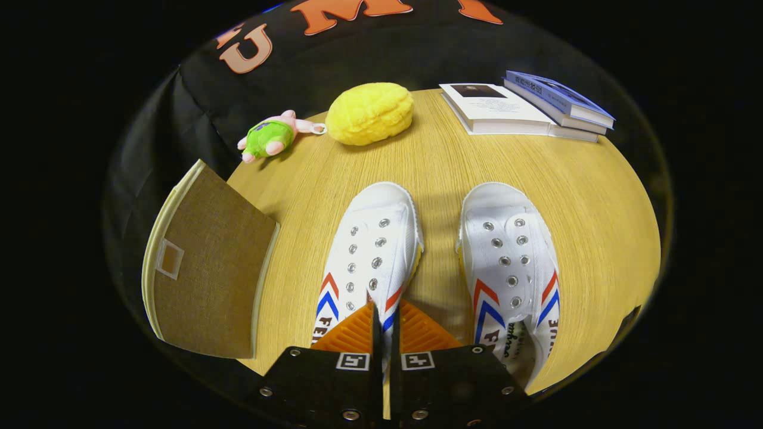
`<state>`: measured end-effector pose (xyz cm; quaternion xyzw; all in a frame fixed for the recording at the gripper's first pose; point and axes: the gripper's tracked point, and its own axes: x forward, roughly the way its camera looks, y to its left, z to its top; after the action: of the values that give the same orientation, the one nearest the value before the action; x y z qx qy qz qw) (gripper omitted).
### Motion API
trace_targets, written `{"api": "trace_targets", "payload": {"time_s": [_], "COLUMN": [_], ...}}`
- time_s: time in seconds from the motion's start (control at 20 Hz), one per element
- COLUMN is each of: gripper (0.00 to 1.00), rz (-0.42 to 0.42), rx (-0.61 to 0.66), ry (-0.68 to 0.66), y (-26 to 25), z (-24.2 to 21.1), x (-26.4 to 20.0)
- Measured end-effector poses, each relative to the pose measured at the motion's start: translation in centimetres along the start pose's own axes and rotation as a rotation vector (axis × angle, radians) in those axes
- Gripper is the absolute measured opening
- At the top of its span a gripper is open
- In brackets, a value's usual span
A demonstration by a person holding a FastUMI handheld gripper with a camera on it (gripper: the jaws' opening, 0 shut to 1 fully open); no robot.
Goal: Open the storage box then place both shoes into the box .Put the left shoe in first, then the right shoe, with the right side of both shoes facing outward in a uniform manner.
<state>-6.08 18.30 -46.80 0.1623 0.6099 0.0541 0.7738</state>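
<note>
White left shoe [374, 250] has its side pinched between the tool [386, 319] fingers.

claw [385, 313] fingers nearly closed

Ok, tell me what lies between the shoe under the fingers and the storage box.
Nothing visible: bare table separates the white shoe from the storage box. The fingers, nearly shut, sit over that shoe's edge. The box looks closed.

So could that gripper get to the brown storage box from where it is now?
Probably yes: the gripper, fingers nearly shut over the left shoe, has bare table between it and the storage box beside that shoe.
</note>
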Motion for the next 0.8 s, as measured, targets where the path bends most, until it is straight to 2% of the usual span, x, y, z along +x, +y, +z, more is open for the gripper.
{"api": "trace_targets", "payload": {"time_s": [0.25, 0.8], "gripper": [0.05, 0.05], "rz": [0.129, 0.35], "rx": [0.016, -0.059], "ry": [-0.016, -0.197], "y": [5.2, 17.2], "z": [1.5, 8.7], "x": [-2.3, -12.4]}}
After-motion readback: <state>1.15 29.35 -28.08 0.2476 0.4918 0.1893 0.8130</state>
